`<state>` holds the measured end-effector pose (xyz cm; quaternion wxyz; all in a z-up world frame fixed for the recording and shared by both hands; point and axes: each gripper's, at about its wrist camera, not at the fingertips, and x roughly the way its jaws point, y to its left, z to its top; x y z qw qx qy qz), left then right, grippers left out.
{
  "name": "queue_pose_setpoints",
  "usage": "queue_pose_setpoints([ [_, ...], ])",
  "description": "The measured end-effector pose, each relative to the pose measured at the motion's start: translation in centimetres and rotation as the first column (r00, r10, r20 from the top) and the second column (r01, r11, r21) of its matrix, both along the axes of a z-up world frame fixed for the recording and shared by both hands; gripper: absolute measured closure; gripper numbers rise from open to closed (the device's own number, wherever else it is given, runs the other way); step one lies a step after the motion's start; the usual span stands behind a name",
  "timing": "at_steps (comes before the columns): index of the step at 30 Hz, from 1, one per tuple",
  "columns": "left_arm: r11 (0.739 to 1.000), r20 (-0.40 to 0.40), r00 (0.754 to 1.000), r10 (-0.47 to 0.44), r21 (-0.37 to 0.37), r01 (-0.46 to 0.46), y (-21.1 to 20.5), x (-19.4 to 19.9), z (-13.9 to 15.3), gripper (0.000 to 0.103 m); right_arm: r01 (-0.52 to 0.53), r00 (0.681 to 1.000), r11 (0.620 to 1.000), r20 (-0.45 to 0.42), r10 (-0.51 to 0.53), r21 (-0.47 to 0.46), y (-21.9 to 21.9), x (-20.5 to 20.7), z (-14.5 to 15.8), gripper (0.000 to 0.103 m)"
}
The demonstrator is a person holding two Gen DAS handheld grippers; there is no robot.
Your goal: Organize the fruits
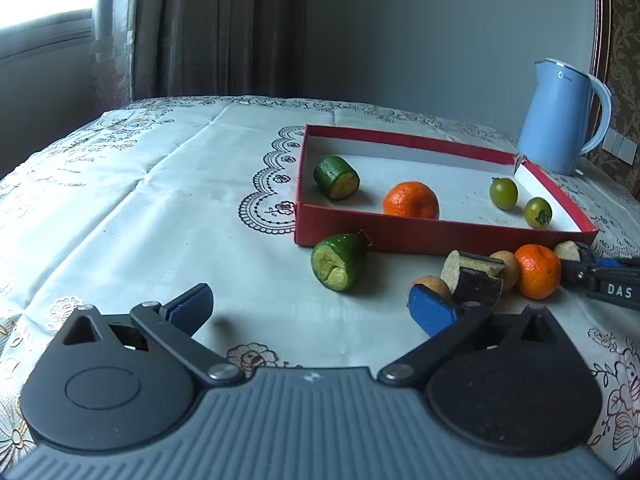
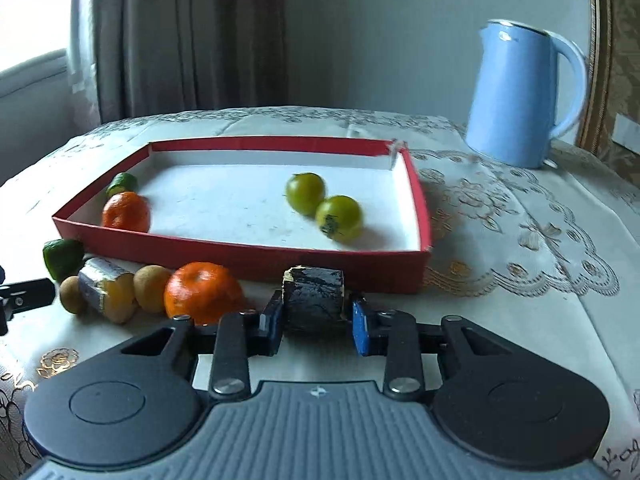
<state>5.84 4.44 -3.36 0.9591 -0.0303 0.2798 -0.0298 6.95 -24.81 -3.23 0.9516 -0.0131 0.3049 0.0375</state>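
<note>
My right gripper is shut on a dark-skinned fruit chunk lying on the cloth just in front of the red box. To its left lie an orange, two small brown fruits, a second dark chunk and a green chunk. The box holds a green chunk, an orange and two green tomatoes. My left gripper hangs open over the cloth, nothing between its fingers, just short of the green chunk outside the box.
A blue kettle stands behind the box at the back right. The embroidered tablecloth stretches bare to the left of the box. Curtains and a window lie beyond the table's far edge.
</note>
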Motion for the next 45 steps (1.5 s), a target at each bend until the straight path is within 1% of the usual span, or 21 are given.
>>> queue_pose_setpoints([
  [2, 1.000, 0.021, 1.000, 0.006, -0.009, -0.006, 0.3, -0.5, 0.2, 0.000, 0.015, 1.000, 1.000, 0.003, -0.015, 0.001, -0.5, -0.2, 0.0, 0.070],
  [5, 1.000, 0.037, 0.999, 0.003, -0.027, -0.002, 0.6, -1.1, 0.3, 0.000, 0.015, 1.000, 0.999, 0.000, -0.015, 0.029, -1.1, -0.3, -0.1, 0.070],
  [7, 1.000, 0.040, 0.999, 0.004, -0.020, -0.003, 0.3, -1.3, 0.4, 0.000, 0.013, 1.000, 1.000, -0.001, -0.013, 0.028, -1.1, -0.3, -0.1, 0.070],
  [8, 1.000, 0.044, 0.999, -0.006, -0.005, 0.007, 0.0, -1.3, 0.4, 0.000, 0.011, 1.000, 0.999, -0.002, -0.011, 0.032, -1.2, -0.2, -0.1, 0.070],
  [13, 0.992, 0.073, 0.996, -0.048, 0.121, 0.039, -2.0, -1.6, 0.3, 0.000, 0.009, 1.000, 0.999, -0.004, -0.009, 0.043, -1.3, -0.2, -0.1, 0.070],
  [18, 0.986, 0.084, 0.996, -0.033, 0.167, 0.019, -2.1, -1.0, 0.4, 0.000, 0.007, 1.000, 0.998, -0.005, -0.007, 0.055, -1.5, -0.1, -0.2, 0.070],
  [19, 0.986, 0.076, 0.997, -0.026, 0.165, 0.013, -1.8, -0.6, 0.5, 0.000, 0.007, 1.000, 0.998, -0.005, -0.007, 0.057, -1.5, -0.1, -0.2, 0.070],
  [21, 0.993, 0.050, 0.999, -0.005, 0.122, -0.001, -0.9, 0.3, 0.7, 0.000, 0.006, 1.000, 0.998, -0.005, -0.006, 0.059, -1.5, -0.1, -0.2, 0.070],
  [23, 0.993, 0.032, 0.999, 0.024, 0.115, -0.027, -0.4, 1.3, 0.7, 0.000, 0.006, 1.000, 0.998, -0.005, -0.006, 0.061, -1.6, -0.1, -0.2, 0.070],
  [25, 0.995, 0.000, 1.000, 0.026, 0.095, -0.026, 0.1, 2.5, 0.6, 0.003, 0.006, 1.000, 0.998, -0.005, -0.006, 0.061, -1.6, -0.1, -0.2, 0.070],
  [27, 0.998, -0.030, 1.000, -0.001, 0.070, 0.003, 0.3, 3.4, 0.4, 0.012, 0.006, 1.000, 0.998, -0.005, -0.006, 0.061, -1.6, -0.1, -0.2, 0.070],
  [29, 0.998, -0.060, 0.998, -0.013, 0.058, 0.017, 0.3, 4.1, 0.2, 0.016, 0.006, 1.000, 0.998, -0.005, -0.005, 0.061, -1.6, -0.1, -0.2, 0.070],
  [31, 0.998, -0.073, 0.997, -0.019, 0.058, 0.024, 0.2, 4.3, 0.0, 0.020, 0.006, 1.000, 0.998, -0.005, -0.006, 0.061, -1.6, -0.1, -0.2, 0.070],
  [32, 0.998, -0.072, 0.997, -0.022, 0.061, 0.026, 0.2, 4.3, -0.1, 0.021, 0.006, 1.000, 0.998, -0.005, -0.006, 0.061, -1.6, -0.1, -0.2, 0.070],
  [34, 0.997, -0.066, 0.997, -0.040, 0.067, 0.045, 0.0, 4.1, -0.1, 0.028, 0.006, 1.000, 0.998, -0.005, -0.006, 0.061, -1.6, -0.1, -0.2, 0.070],
  [36, 0.995, -0.055, 0.997, -0.062, 0.078, 0.066, -0.4, 4.1, -0.1, 0.039, 0.006, 1.000, 0.998, -0.005, -0.005, 0.061, -1.6, -0.1, -0.2, 0.070],
  [37, 0.993, -0.052, 0.996, -0.072, 0.086, 0.076, -0.6, 4.1, 0.0, 0.041, 0.005, 1.000, 0.998, -0.005, -0.005, 0.061, -1.6, -0.1, -0.2, 0.070],
  [39, 0.991, -0.048, 0.995, -0.088, 0.099, 0.093, -0.9, 4.1, 0.0, 0.050, 0.005, 1.000, 0.998, -0.005, -0.005, 0.061, -1.6, -0.1, -0.2, 0.070],
  [40, 0.990, -0.051, 0.994, -0.101, 0.096, 0.105, -1.0, 4.2, 0.0, 0.054, 0.005, 1.000, 0.998, -0.006, -0.004, 0.061, -1.6, -0.1, -0.2, 0.070],
  [42, 0.988, -0.056, 0.991, -0.122, 0.085, 0.127, -1.2, 4.3, 0.0, 0.065, 0.005, 1.000, 0.998, -0.005, -0.005, 0.061, -1.6, -0.1, -0.2, 0.070],
  [45, 0.986, -0.051, 0.989, -0.136, 0.088, 0.140, -1.4, 4.1, 0.0, 0.070, 0.005, 1.000, 0.998, -0.005, -0.005, 0.061, -1.6, -0.1, -0.2, 0.070],
])
